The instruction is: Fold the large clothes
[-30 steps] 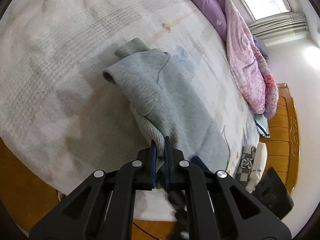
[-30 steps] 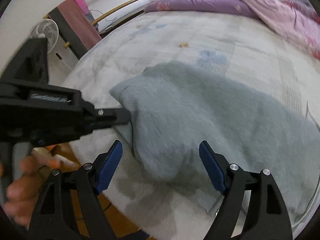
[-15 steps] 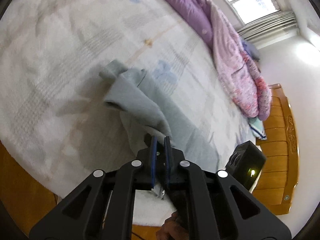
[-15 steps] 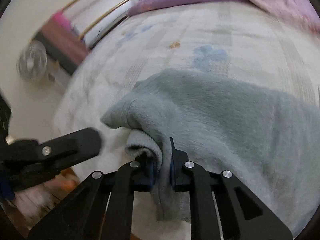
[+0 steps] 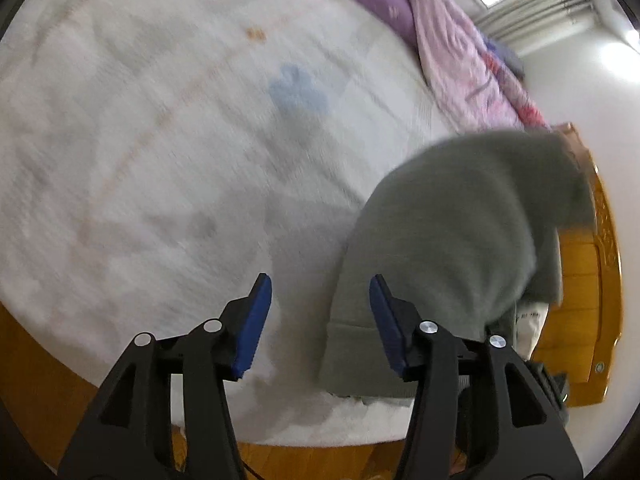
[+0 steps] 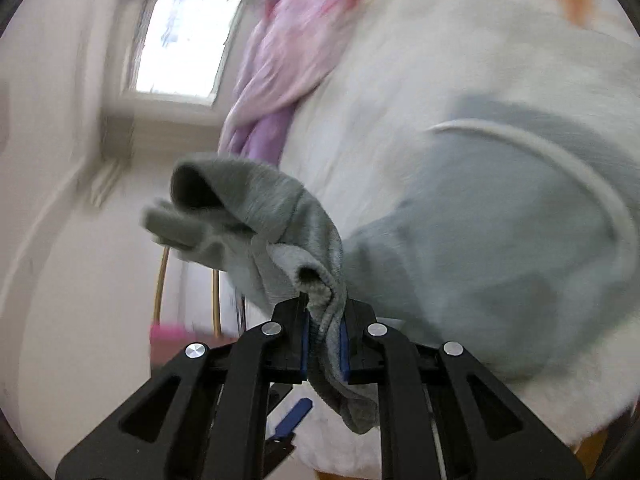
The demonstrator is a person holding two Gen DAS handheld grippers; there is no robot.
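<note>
A grey sweatshirt [image 5: 452,240] lies bunched at the right of the white bed [image 5: 160,140] in the left wrist view, part of it lifted and blurred. My left gripper [image 5: 318,316] hangs over the bed's near edge, its jaws opening with nothing between them; the garment's hem lies just right of its right pad. In the right wrist view my right gripper [image 6: 325,334] is shut on a bunched fold of the grey sweatshirt [image 6: 500,248], with a cuffed end hanging off to the left. A white drawstring [image 6: 560,160] curves across the cloth.
A purple and pink quilt [image 5: 452,40] is heaped along the bed's far side under a window [image 6: 184,40]. A wooden bed frame [image 5: 584,288] rises at the right, wooden floor [image 5: 48,372] shows at the near left.
My left gripper let go of the sweatshirt and its jaws parted. The right gripper shut on the garment's edge, then swung and rolled sharply, pulling the cloth up toward the right side of the bed.
</note>
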